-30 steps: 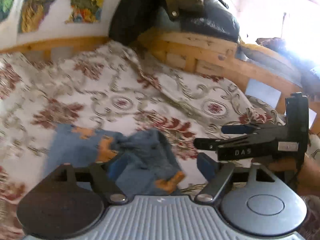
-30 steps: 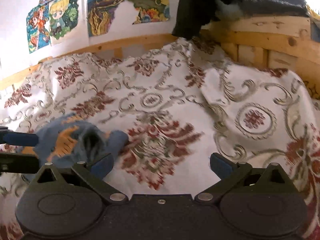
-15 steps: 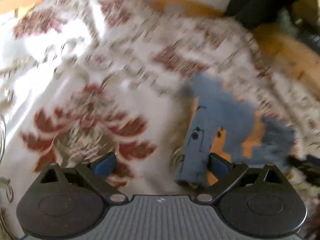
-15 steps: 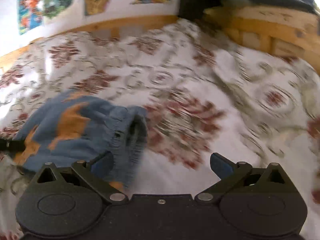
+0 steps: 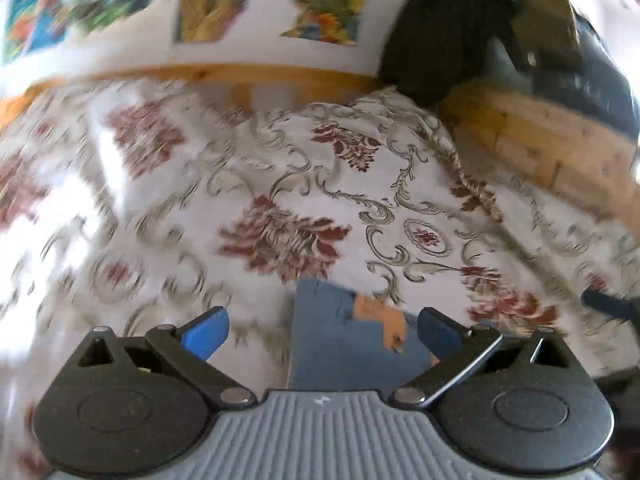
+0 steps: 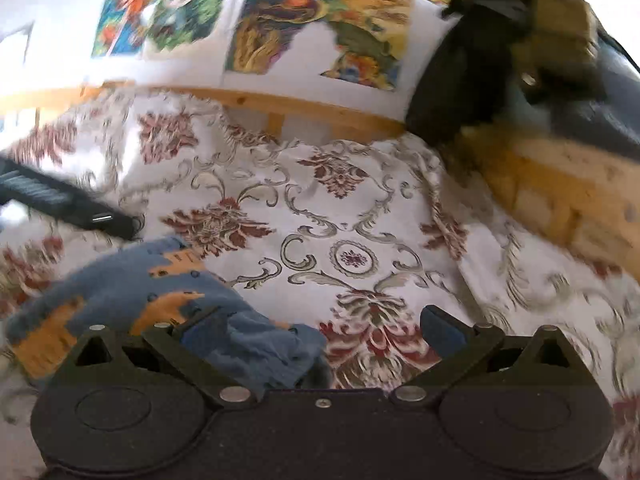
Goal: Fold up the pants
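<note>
Meanwhile, both grippers, left and right, hover with jaws spread over blue-and-orange pants (no legible writing) on a floral bedspread.

A home bedroom: floral bedspread, wooden bed frame, cartoon posters.

Open floral bedspread ahead, wooden bed rail walling the right side — dark bags piled on it

Left gripper: grey ribbed body, black linkages, blue pads.
</note>
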{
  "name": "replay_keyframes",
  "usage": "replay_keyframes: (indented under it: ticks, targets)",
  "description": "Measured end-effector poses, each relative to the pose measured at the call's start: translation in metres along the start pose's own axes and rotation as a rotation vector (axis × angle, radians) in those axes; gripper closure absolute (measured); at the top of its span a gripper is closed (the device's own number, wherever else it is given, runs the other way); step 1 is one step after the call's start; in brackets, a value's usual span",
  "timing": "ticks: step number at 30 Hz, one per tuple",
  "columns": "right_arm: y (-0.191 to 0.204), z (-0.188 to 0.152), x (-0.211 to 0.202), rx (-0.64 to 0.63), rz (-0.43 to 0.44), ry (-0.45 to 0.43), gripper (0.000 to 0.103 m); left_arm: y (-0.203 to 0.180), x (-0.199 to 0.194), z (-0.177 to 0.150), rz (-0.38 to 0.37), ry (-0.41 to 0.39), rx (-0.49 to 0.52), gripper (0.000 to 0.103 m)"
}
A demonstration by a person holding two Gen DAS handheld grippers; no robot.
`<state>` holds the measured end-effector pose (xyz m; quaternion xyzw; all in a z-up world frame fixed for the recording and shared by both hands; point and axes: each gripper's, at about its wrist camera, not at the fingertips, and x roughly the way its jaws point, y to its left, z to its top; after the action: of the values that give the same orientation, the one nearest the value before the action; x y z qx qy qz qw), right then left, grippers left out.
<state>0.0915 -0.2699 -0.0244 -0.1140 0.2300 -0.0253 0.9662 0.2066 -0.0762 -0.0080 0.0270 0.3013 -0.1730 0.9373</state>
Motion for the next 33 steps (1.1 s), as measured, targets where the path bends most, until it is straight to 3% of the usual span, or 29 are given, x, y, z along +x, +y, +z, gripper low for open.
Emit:
replay_keyframes:
  ticks: [3,5,9,11,14,16,19,22,25,30,33]
  targets:
    - [-0.006,-0.008,0.02,0.018,0.002,0.055,0.001,-0.015,0.046,-0.007,0.179,0.076,0.141,0.002]
    - [-0.017,-0.017,0.027,0.022,-0.01,0.079,0.001,-0.013,0.063,-0.016,0.224,0.068,0.171,0.0]
    - [-0.051,-0.032,0.029,0.159,0.049,0.116,0.001,0.014,0.072,-0.021,0.155,0.087,0.036,0.0]
    - [-0.056,-0.031,0.018,0.21,0.084,0.092,0.001,0.022,0.062,-0.018,0.138,0.074,0.004,0.0]
    - [-0.045,-0.023,-0.006,0.182,0.077,0.043,0.001,0.028,0.029,-0.014,0.091,0.042,-0.041,0.0]
    - [-0.035,-0.018,-0.022,0.172,0.117,0.013,0.001,0.029,0.007,-0.015,0.035,0.045,-0.062,0.0]
    - [-0.016,-0.019,-0.03,0.136,0.151,0.058,0.001,0.028,-0.014,-0.028,-0.006,0.127,-0.052,0.0]
    - [-0.001,-0.03,-0.019,0.095,0.117,0.177,0.001,0.019,-0.01,-0.056,0.064,0.276,0.043,0.0]
    - [-0.007,-0.041,-0.013,0.166,0.121,0.292,0.001,0.024,-0.023,-0.077,0.082,0.289,0.013,0.0]
    - [-0.012,-0.046,-0.034,0.213,0.105,0.308,0.001,0.016,-0.043,-0.075,0.143,0.39,0.09,0.0]
    - [-0.013,-0.04,-0.057,0.229,0.076,0.239,0.001,0.021,-0.062,-0.077,0.162,0.401,0.039,0.0]
